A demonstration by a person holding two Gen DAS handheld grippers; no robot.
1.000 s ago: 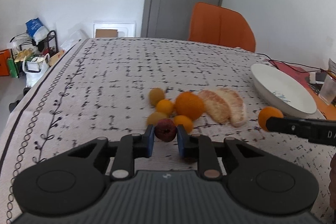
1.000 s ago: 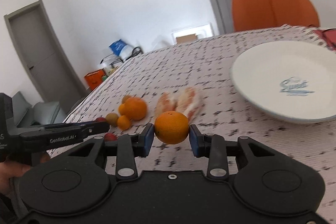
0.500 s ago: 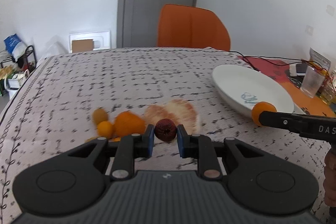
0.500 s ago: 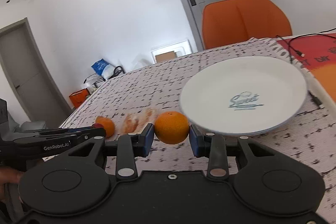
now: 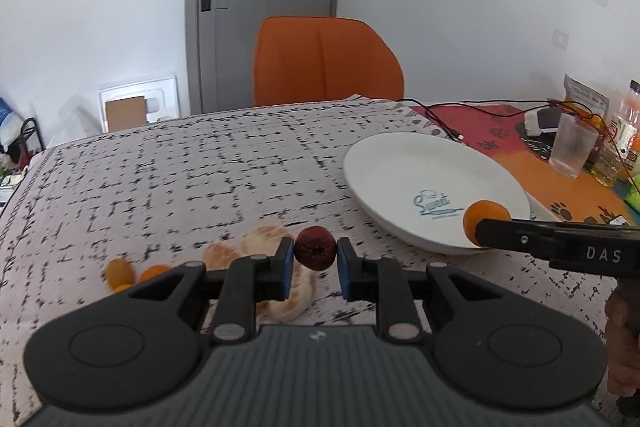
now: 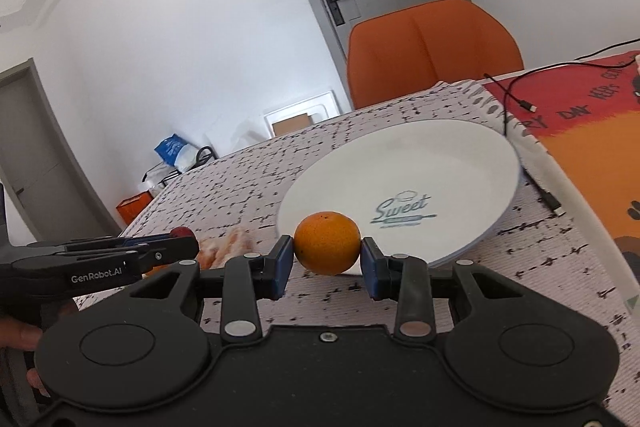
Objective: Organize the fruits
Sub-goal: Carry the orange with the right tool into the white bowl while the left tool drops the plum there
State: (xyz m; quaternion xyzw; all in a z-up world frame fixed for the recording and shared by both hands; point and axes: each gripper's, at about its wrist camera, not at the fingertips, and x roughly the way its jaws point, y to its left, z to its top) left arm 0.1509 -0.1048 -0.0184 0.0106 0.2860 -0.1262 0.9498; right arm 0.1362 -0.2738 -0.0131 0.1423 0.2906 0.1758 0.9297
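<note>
Two grippers show, the left gripper [image 5: 315, 259] and the right gripper [image 6: 327, 259], each with one fruit between its pads. One dark red fruit [image 5: 315, 253] sits in the left one, one orange [image 6: 327, 242] in the right. One white plate [image 5: 392, 163] stands on the table [image 5: 168, 179], toward its right edge. Two peeled citrus pieces [image 5: 262, 241] lie near the front edge, blurred and partly hidden. Beside them are three small orange-yellow fruits [image 5: 118, 270], one barely showing. One orange chair [image 5: 326, 61] stands at the far edge. One clear cup [image 5: 570, 145] stands at the far right corner, and one black cable [image 6: 508, 99] trails there.
</note>
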